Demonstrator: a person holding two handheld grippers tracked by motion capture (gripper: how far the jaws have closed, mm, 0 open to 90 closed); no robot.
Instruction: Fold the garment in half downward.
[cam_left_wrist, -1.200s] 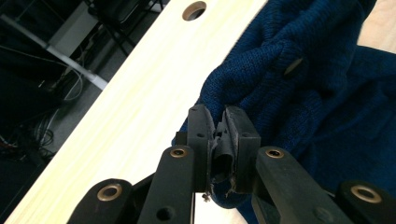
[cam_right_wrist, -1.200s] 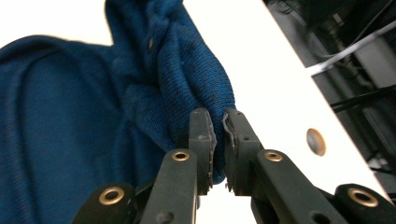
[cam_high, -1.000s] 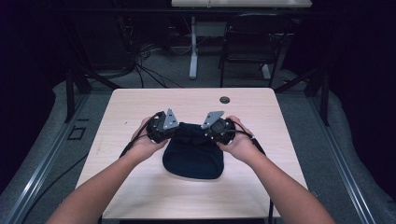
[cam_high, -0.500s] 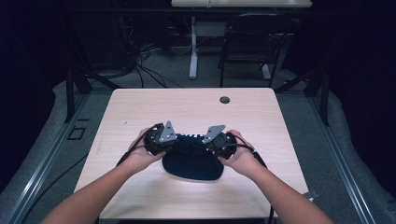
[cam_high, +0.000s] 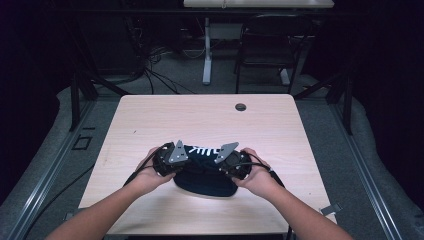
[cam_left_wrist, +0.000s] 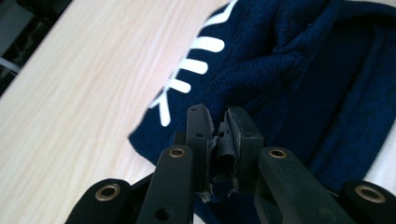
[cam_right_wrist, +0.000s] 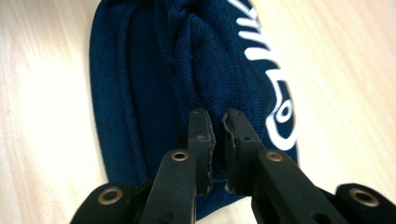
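A dark blue knitted hat (cam_high: 205, 172) with white lettering (cam_high: 202, 149) was seen lying on the near middle part of a light wooden table (cam_high: 150, 120). It was held from both sides. The left gripper (cam_high: 170, 159) was placed at the left end of the hat and was gripped by the person's left hand (cam_high: 145, 175); the right gripper (cam_high: 232, 162) was placed at the right end and was gripped by the right hand (cam_high: 257, 175). In the left gripper view, the jaws of the left gripper (cam_left_wrist: 218, 126) were brought almost together, and a fold of the hat's (cam_left_wrist: 299, 84) knitted fabric was pinched between them, near the white lettering (cam_left_wrist: 187, 70). In the right gripper view, the jaws of the right gripper (cam_right_wrist: 215, 126) were likewise closed on a raised fold of the hat (cam_right_wrist: 154, 84), just beside the curved white letters (cam_right_wrist: 275, 93). Between the two grippers the fabric was bunched up into a ridge, while the rest of the hat was spread flat on the table. A small dark round hole (cam_high: 240, 106) was seen in the table at its far side, well apart from the hat. Beyond the table, a grey floor (cam_high: 175, 80) with black cables (cam_high: 155, 70) and the legs of other furniture (cam_high: 207, 55) could be made out in dim light.
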